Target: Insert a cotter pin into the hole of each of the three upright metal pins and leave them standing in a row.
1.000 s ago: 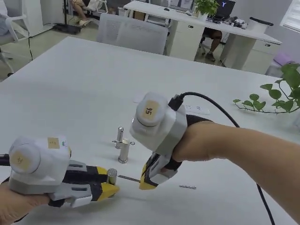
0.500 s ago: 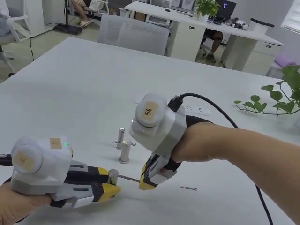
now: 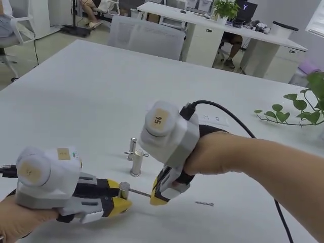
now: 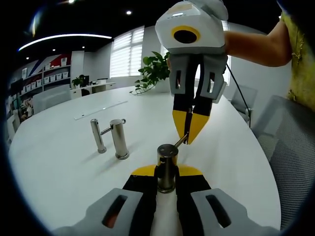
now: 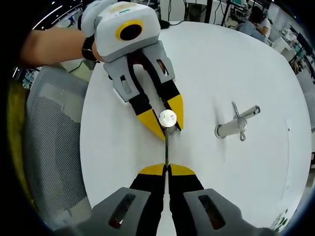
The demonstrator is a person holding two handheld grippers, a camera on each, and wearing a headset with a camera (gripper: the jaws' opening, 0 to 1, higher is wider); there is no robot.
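The left gripper [image 3: 117, 200], held low and level, clamps an upright metal pin [image 3: 123, 188]. The right gripper [image 3: 158, 195], angled down, pinches a cotter pin [image 3: 139, 193] whose tip meets that pin's top. Two other pins [image 3: 134, 161] stand just behind on the table [image 3: 101, 91].

Grey left tool [image 3: 122, 195], right tool [image 3: 157, 197], black cable [image 3: 229, 110]

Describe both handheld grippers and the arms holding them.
The left gripper and right gripper match: light grey rounded housings, tan round stickers on top, black claws tipped yellow. The right's sticker carries a printed number; a black cable leaves its back. Both forearms are bare, no sleeves.
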